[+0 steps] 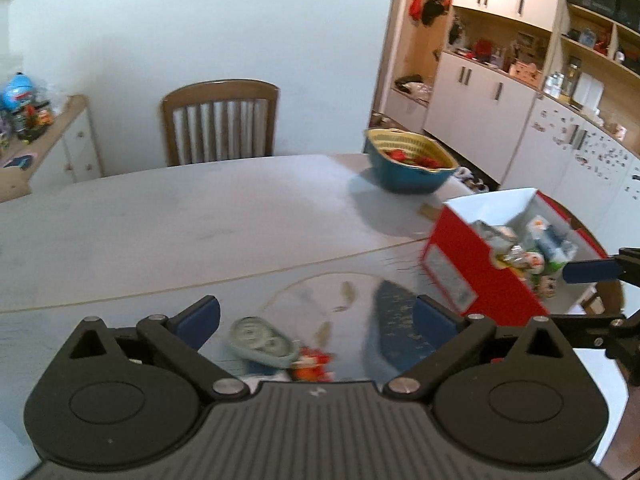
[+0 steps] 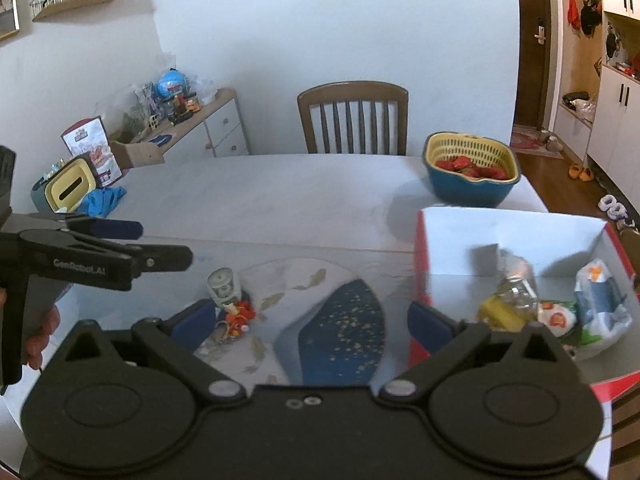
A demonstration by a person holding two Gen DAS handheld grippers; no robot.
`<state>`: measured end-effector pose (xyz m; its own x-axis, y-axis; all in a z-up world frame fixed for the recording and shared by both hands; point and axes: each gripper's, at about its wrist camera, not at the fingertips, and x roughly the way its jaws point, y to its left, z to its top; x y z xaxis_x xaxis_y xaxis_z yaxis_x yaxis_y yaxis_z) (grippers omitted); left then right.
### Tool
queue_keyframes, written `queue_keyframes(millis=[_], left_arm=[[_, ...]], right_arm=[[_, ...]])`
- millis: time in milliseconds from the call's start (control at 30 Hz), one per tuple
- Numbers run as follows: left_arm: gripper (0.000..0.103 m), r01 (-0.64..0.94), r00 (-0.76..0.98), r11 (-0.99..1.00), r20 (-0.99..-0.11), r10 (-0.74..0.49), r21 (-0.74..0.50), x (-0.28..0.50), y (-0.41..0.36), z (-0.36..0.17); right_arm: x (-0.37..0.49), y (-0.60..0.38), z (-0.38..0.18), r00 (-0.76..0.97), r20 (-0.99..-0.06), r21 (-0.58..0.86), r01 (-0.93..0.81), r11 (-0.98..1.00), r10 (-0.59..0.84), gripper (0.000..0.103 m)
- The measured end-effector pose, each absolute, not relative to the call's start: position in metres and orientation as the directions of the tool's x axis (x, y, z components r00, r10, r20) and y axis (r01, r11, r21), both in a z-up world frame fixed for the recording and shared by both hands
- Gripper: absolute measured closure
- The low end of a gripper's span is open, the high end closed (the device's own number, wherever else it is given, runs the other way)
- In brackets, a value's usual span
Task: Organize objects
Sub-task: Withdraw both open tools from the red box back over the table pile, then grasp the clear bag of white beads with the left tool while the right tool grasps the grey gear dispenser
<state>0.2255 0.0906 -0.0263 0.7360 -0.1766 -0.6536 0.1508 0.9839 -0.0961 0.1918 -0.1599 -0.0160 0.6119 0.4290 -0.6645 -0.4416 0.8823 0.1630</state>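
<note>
A pale green tape dispenser [image 1: 262, 342] lies on the table mat with a small red-orange toy [image 1: 314, 366] beside it; both also show in the right wrist view, the dispenser [image 2: 224, 286] and the toy [image 2: 240, 314]. My left gripper [image 1: 316, 318] is open and empty just above them. A red box with white inside [image 1: 460, 264] holds several packets and a bottle [image 2: 516, 292]. My right gripper [image 2: 310, 320] is open and empty, between the toys and the box [image 2: 500, 240].
A blue basket with a yellow strainer of red fruit [image 2: 472, 172] stands at the far right of the table [image 2: 280, 192]. A wooden chair [image 2: 354, 118] is behind it. A yellow tissue box [image 2: 70, 190] and blue cloth [image 2: 104, 198] lie at the left edge.
</note>
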Motion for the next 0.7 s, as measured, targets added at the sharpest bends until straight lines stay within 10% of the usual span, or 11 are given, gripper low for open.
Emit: queue_keyframes(millis=[700], left_arm=[[0.000, 0.239, 0.670, 0.969, -0.712, -0.211, -0.063, 0.215, 0.129, -0.102]], right_arm=[[0.225, -0.083, -0.069, 0.512, -0.748, 0.193, -0.442, 0.876, 0.423, 0.001]])
